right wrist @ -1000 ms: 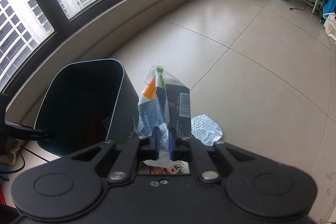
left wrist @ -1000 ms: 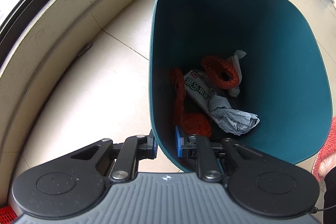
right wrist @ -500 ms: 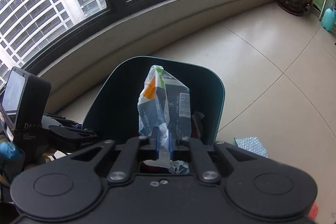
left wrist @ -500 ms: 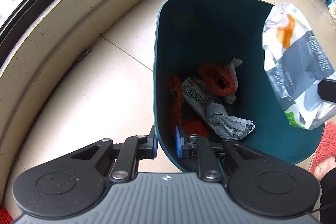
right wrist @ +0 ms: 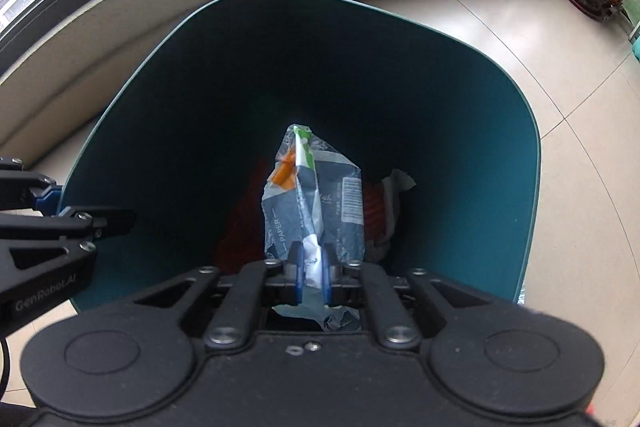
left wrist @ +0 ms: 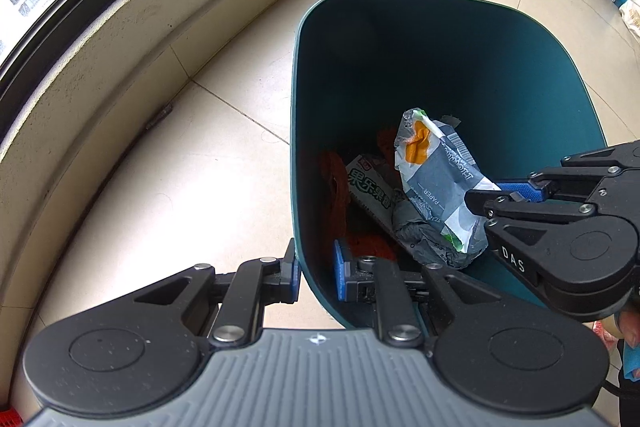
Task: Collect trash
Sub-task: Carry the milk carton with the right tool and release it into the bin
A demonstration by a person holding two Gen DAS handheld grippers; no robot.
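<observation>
crumpled grey-white-orange plastic-paper wrapper (left wrist: 438, 183): pinched at its lower end, held upright over the bin's mouth, printed "PAPER", barcode showing | dark teal plastic trash bin (left wrist: 500, 75): open-topped, standing on the tiled floor by the curved window wall | inside bin: orange mesh netting (left wrist: 336, 187), white printed carton (left wrist: 368, 187), crumpled grey bag (left wrist: 416, 231)

The left tool (left wrist: 316, 275) pinches the near rim of the green bin (left wrist: 520, 75). The right tool (left wrist: 490, 197) holds a crinkly wrapper (left wrist: 436, 179) inside the bin, above other trash (left wrist: 368, 187).
</observation>
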